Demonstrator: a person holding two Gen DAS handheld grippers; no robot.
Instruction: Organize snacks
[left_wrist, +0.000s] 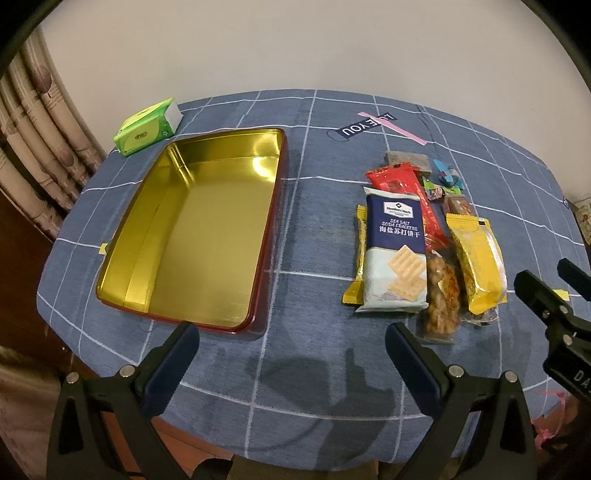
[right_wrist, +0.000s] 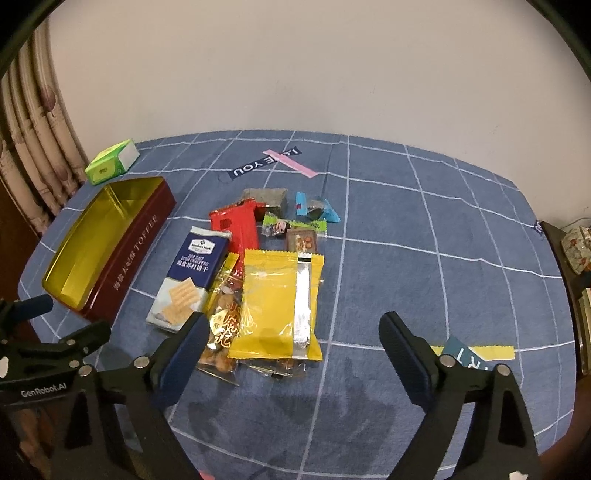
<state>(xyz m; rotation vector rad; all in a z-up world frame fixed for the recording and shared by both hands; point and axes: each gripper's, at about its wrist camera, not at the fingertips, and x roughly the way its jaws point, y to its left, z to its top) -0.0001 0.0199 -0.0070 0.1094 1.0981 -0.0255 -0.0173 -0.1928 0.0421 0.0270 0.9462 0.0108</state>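
Note:
An empty gold-lined red tin (left_wrist: 192, 236) lies on the blue checked tablecloth, left of a pile of snacks; it also shows in the right wrist view (right_wrist: 110, 251). The pile holds a blue-and-white cracker pack (left_wrist: 397, 254) (right_wrist: 192, 275), a red pack (left_wrist: 399, 177) (right_wrist: 236, 225), a yellow pack (left_wrist: 476, 258) (right_wrist: 277, 306), a clear bag of fried snacks (left_wrist: 441, 295) (right_wrist: 221, 332) and several small sweets (right_wrist: 314, 212). My left gripper (left_wrist: 291, 332) is open and empty, above the cloth in front of the tin and pile. My right gripper (right_wrist: 291, 325) is open and empty, just in front of the yellow pack.
A green tissue pack (left_wrist: 147, 127) (right_wrist: 110, 162) lies at the far left corner. A dark label and pink strip (left_wrist: 373, 125) (right_wrist: 273, 162) lie at the back. Yellow tape and a teal card (right_wrist: 476, 352) lie near the front right. Curtains hang at the left.

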